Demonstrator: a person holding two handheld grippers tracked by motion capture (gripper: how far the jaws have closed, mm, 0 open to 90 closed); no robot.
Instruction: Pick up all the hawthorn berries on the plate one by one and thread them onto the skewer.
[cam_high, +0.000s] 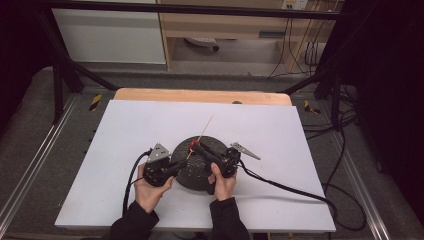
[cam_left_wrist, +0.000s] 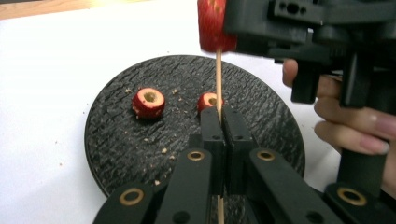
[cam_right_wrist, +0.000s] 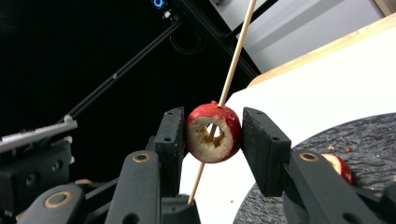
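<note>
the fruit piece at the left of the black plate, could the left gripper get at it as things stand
Probably not right away. The left gripper has its fingers shut on the skewer, so it would have to let go first. The fruit piece itself lies uncovered on the black plate, nothing over it.

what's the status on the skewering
Left tool shut on thin wooden skewer. Right tool shut on cored red fruit piece, skewer through it. Nothing in the way.

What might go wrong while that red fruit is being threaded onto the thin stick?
The wooden skewer is thin and the left gripper pinches it low down, so it might bend or snap. The right gripper squeezes a hollow, cored red fruit, which might split. Two more fruit pieces lie loose on the black plate and might get knocked.
</note>
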